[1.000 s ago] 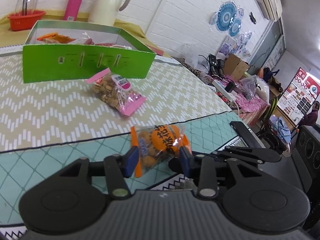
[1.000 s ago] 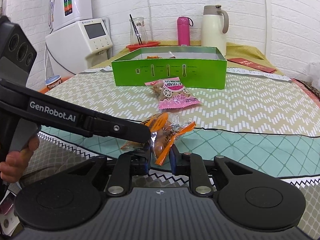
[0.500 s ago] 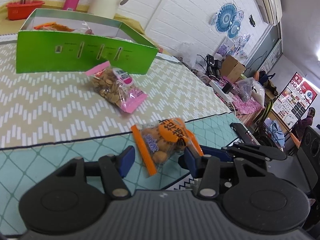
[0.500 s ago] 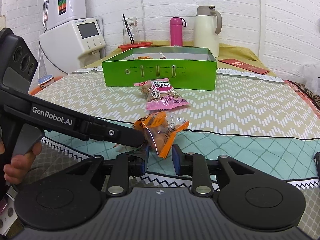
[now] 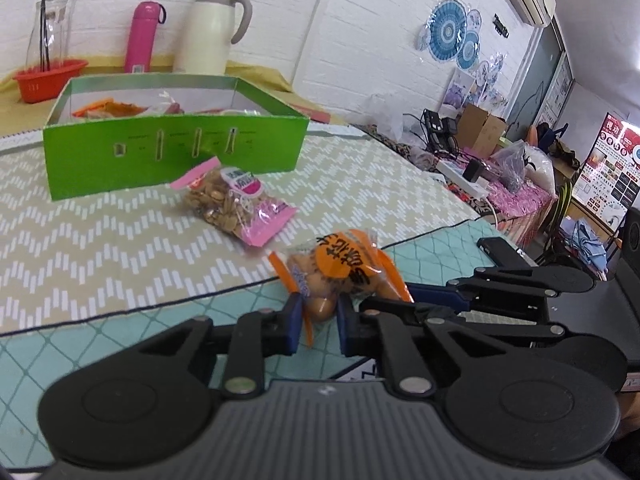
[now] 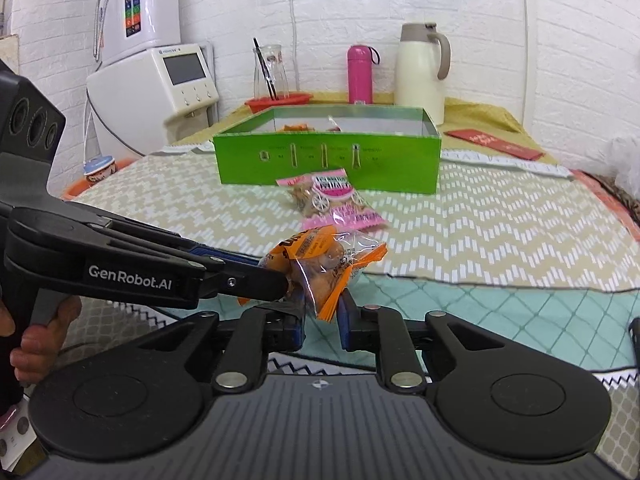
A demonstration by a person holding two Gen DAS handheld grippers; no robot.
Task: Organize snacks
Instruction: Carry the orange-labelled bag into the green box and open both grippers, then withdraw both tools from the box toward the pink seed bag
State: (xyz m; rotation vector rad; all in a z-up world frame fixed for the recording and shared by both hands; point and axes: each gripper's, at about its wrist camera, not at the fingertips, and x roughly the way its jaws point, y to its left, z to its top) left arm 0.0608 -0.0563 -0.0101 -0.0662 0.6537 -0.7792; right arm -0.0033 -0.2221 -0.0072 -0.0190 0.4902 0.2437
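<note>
An orange snack packet (image 5: 340, 268) (image 6: 328, 260) sits just above the teal cloth, and both grippers hold it. My left gripper (image 5: 319, 316) is shut on its near end; in the right wrist view it reaches in from the left (image 6: 276, 280). My right gripper (image 6: 322, 312) is shut on the packet's orange edge, and its fingers (image 5: 432, 292) show at the right in the left wrist view. A pink packet of nuts (image 5: 236, 204) (image 6: 332, 200) lies on the zigzag cloth in front of the green box (image 5: 172, 152) (image 6: 328, 160), which holds several snacks.
Behind the box stand a cream jug (image 6: 420, 68), a pink bottle (image 6: 360, 74) and a red basket (image 6: 278, 102). A white water dispenser (image 6: 152, 92) is at the left. A black phone (image 5: 500, 248) lies near the table's right edge. A hand (image 6: 36, 340) grips the left handle.
My left gripper's jaws, open around the orange packet before, have closed onto it. The right gripper stays on the packet's edge, and the packet now stands more upright between the two.
</note>
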